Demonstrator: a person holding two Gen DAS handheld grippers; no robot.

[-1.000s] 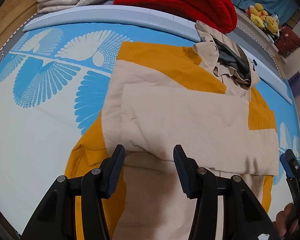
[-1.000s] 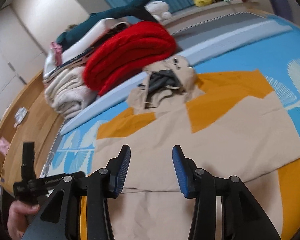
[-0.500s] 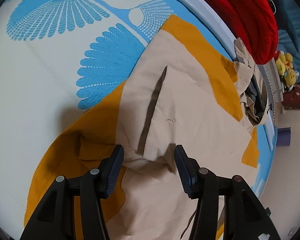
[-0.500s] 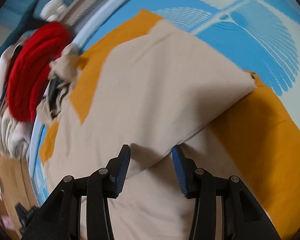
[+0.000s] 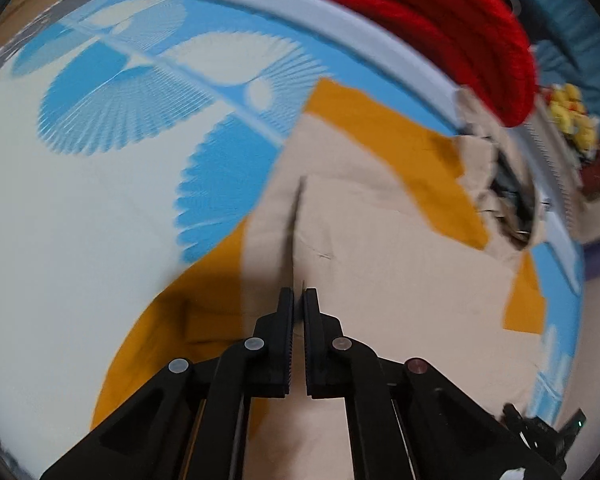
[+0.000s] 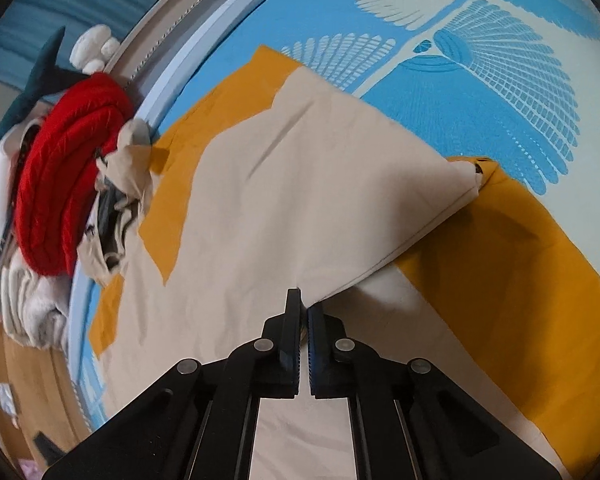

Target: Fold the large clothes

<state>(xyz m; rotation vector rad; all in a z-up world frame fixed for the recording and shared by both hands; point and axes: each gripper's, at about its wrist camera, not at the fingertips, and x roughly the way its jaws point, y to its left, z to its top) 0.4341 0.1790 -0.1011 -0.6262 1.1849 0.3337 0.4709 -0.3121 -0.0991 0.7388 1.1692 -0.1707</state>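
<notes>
A large beige and mustard-yellow hooded jacket (image 5: 400, 264) lies spread on a blue and white patterned bed; it also shows in the right wrist view (image 6: 284, 200). Its sleeves are folded across the body and its hood (image 5: 508, 200) lies toward the far edge. My left gripper (image 5: 299, 300) is shut on the edge of the folded beige layer, which stands up as a ridge ahead of the fingers. My right gripper (image 6: 304, 308) is shut on the lower edge of the folded beige sleeve (image 6: 380, 184).
A red knitted blanket (image 5: 452, 20) and folded pale blankets (image 6: 28, 300) are stacked beyond the bed's light-blue border (image 5: 300, 4). Yellow plush toys (image 5: 572, 116) sit at the far right. The wooden floor (image 6: 28, 392) lies past the bed's edge.
Both grippers were open above the jacket one second ago. They came down to the folded sleeve edge and closed on the fabric, which now puckers between the fingers.
</notes>
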